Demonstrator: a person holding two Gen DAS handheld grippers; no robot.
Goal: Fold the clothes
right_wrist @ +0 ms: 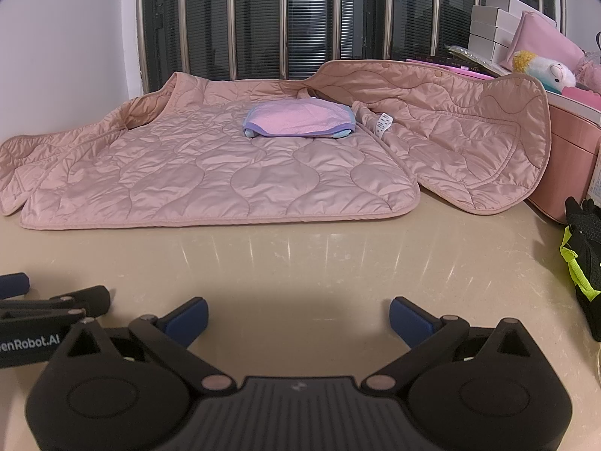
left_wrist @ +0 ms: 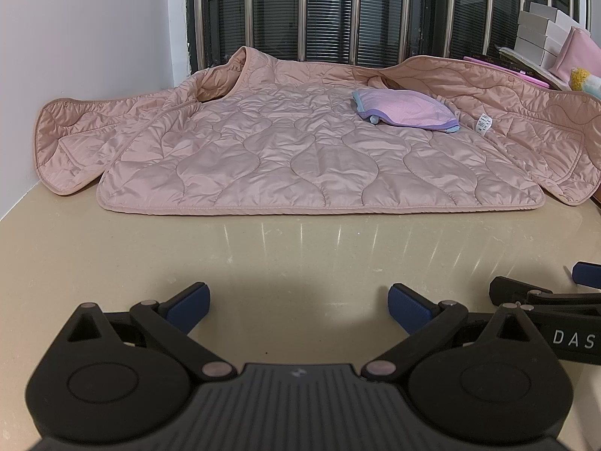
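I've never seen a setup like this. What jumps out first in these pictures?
A big pink quilted jacket lies spread open across the far side of the beige table, in front of a barred window. A small folded lilac garment sits on top of it. Nearest the cameras, the left gripper and right gripper hang open and empty above the tabletop.

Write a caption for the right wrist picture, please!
Open right gripper waits before a pink quilted jacket topped with a small purple cloth.
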